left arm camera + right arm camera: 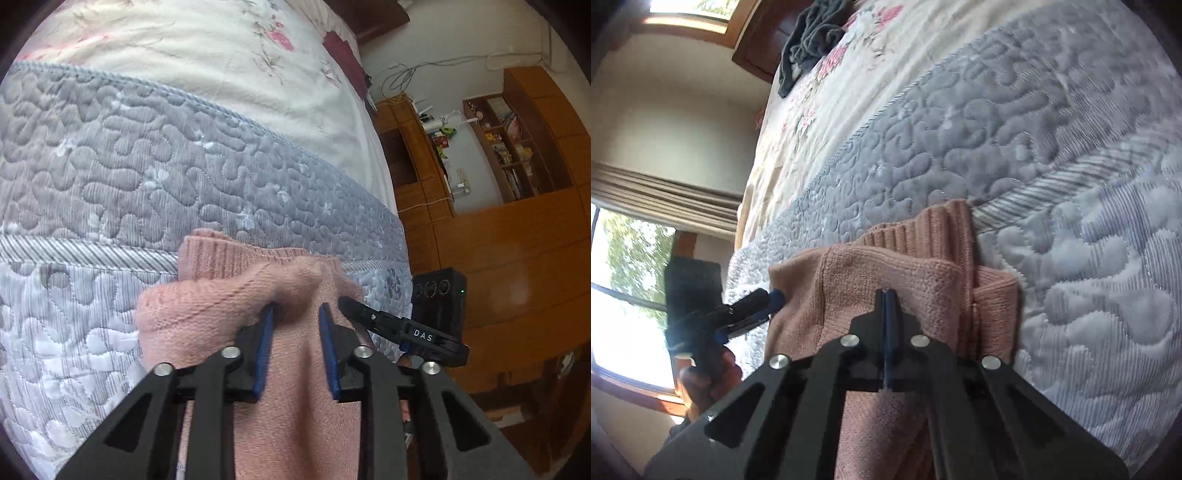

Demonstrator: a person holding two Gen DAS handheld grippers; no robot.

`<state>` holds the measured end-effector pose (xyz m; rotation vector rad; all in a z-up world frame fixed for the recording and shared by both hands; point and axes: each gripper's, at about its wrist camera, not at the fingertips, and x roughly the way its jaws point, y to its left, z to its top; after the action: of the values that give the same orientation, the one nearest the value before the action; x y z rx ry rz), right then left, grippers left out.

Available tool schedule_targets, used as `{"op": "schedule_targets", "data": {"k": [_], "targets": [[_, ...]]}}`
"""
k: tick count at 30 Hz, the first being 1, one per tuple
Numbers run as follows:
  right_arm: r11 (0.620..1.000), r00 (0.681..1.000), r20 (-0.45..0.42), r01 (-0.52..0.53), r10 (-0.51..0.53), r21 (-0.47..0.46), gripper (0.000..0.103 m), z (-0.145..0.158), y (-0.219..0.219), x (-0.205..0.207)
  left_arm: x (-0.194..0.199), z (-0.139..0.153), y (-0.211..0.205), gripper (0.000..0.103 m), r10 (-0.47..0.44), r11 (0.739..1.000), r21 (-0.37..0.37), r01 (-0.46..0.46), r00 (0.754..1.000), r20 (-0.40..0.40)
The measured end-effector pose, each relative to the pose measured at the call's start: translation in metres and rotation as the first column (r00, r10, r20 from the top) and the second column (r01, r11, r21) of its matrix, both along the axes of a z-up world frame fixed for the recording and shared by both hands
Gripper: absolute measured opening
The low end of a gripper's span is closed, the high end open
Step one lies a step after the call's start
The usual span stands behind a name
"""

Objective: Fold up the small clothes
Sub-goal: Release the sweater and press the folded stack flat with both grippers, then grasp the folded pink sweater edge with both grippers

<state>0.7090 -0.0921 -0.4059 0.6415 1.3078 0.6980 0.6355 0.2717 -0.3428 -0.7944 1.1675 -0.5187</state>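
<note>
- Nearest my lenses, the pink knit garment [236, 317] is lying bunched on the grey quilt [155, 166] at the bed's near edge, its ribbed hem [923, 229] pointing away from me and part of it hanging down below both tools.
- My left tool [295, 321] is standing part open, its blue pads [327, 343] straddling a raised ridge of the knit; I judge it to be around the fabric, not yet pinching it.
- My right tool [888, 306] is showing its pads pressed narrow together over a folded edge of the garment, so I am reading it as clamped on the knit.
- In the left view the right tool is appearing just beside the garment's right edge; the right view is showing the other tool at the left edge, with a hand gripping its handle.
- Beyond the quilt, a floral sheet [207, 48] is covering the bed, and a dark cloth [809, 40] is lying well apart near the far side.
- My worry: if the left pads are closing on too little yarn, that side is likely slipping free and the fold is skewing.
- The hanging part is also risking a slide off the bed.
</note>
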Motion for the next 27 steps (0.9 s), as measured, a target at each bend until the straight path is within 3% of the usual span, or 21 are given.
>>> {"op": "schedule_targets", "data": {"k": [1, 3, 4, 5, 6, 9, 12, 13, 14, 16, 18, 19, 21, 23, 25, 26, 27], "targets": [[1.0, 1.0, -0.015, 0.007, -0.006, 0.028, 0.0, -0.005, -0.007, -0.001, -0.002, -0.008, 0.004, 0.002, 0.018, 1.0, -0.019, -0.018, 1.0, -0.021], [1.0, 1.0, -0.005, -0.011, 0.011, 0.025, 0.0, 0.001, -0.01, -0.006, -0.005, -0.012, 0.014, 0.002, 0.043, 0.995, -0.085, -0.046, 0.998, -0.04], [1.0, 1.0, 0.014, -0.021, 0.021, 0.009, 0.0, 0.012, -0.01, -0.009, -0.009, -0.004, 0.016, 0.002, 0.048, 0.996, -0.08, -0.049, 0.999, -0.024], [1.0, 0.999, 0.045, -0.018, 0.017, 0.011, 0.007, 0.027, -0.011, -0.014, -0.014, 0.009, 0.016, 0.016, 0.037, 0.997, -0.072, -0.036, 0.999, 0.014], [0.999, 0.996, 0.081, -0.025, 0.021, 0.04, 0.008, 0.044, -0.013, -0.022, -0.023, 0.024, 0.015, 0.022, 0.008, 0.997, -0.074, -0.003, 0.998, 0.063], [0.988, 0.983, 0.146, -0.122, 0.107, 0.099, 0.008, 0.074, -0.007, -0.054, -0.048, 0.048, 0.002, 0.026, -0.113, 0.991, -0.057, 0.122, 0.983, 0.144], [0.981, 0.978, 0.09, -0.191, 0.187, 0.042, 0.008, 0.055, 0.014, -0.067, -0.056, 0.028, -0.006, 0.026, -0.146, 0.989, 0.025, 0.145, 0.985, 0.091], [0.981, 0.978, 0.071, -0.195, 0.196, -0.019, 0.0, 0.042, 0.015, -0.068, -0.055, 0.018, -0.005, 0.022, -0.131, 0.991, 0.022, 0.13, 0.989, 0.07], [0.98, 0.979, 0.063, -0.19, 0.193, -0.057, 0.0, 0.03, 0.011, -0.068, -0.054, 0.01, -0.003, 0.013, -0.115, 0.993, 0.008, 0.115, 0.992, 0.053], [0.991, 0.991, 0.02, -0.131, 0.131, 0.004, 0.0, 0.014, -0.009, -0.059, -0.055, 0.003, -0.005, 0.002, -0.096, 0.995, 0.026, 0.095, 0.995, 0.041], [0.994, 0.993, 0.045, -0.105, 0.106, -0.03, 0.0, 0.026, -0.016, -0.061, -0.059, 0.013, -0.009, 0.003, -0.098, 0.994, 0.047, 0.096, 0.994, 0.051], [0.994, 0.992, 0.067, -0.102, 0.105, -0.047, 0.0, 0.036, -0.015, -0.064, -0.064, 0.023, -0.01, 0.013, -0.108, 0.994, 0.023, 0.107, 0.991, 0.079], [0.992, 0.988, 0.103, -0.122, 0.119, 0.024, 0.0, 0.058, -0.014, -0.077, -0.081, 0.045, -0.013, 0.017, -0.145, 0.989, 0.003, 0.146, 0.979, 0.145], [0.983, 0.977, 0.128, -0.18, 0.173, 0.042, 0.0, 0.068, -0.003, -0.089, -0.094, 0.048, -0.016, 0.018, -0.182, 0.983, 0.024, 0.181, 0.971, 0.156], [0.976, 0.972, 0.09, -0.217, 0.218, -0.016, 0.0, 0.051, 0.002, -0.098, -0.095, 0.03, -0.019, 0.018, -0.189, 0.978, 0.112, 0.178, 0.978, 0.091], [0.974, 0.973, 0.069, -0.215, 0.22, -0.074, 0.0, 0.036, 0.0, -0.099, -0.093, 0.019, -0.018, 0.012, -0.18, 0.979, 0.112, 0.172, 0.982, 0.065], [0.977, 0.977, 0.052, -0.202, 0.206, -0.071, 0.0, 0.024, -0.007, -0.097, -0.093, 0.01, -0.016, 0.008, -0.174, 0.98, 0.106, 0.168, 0.984, 0.046]]}}
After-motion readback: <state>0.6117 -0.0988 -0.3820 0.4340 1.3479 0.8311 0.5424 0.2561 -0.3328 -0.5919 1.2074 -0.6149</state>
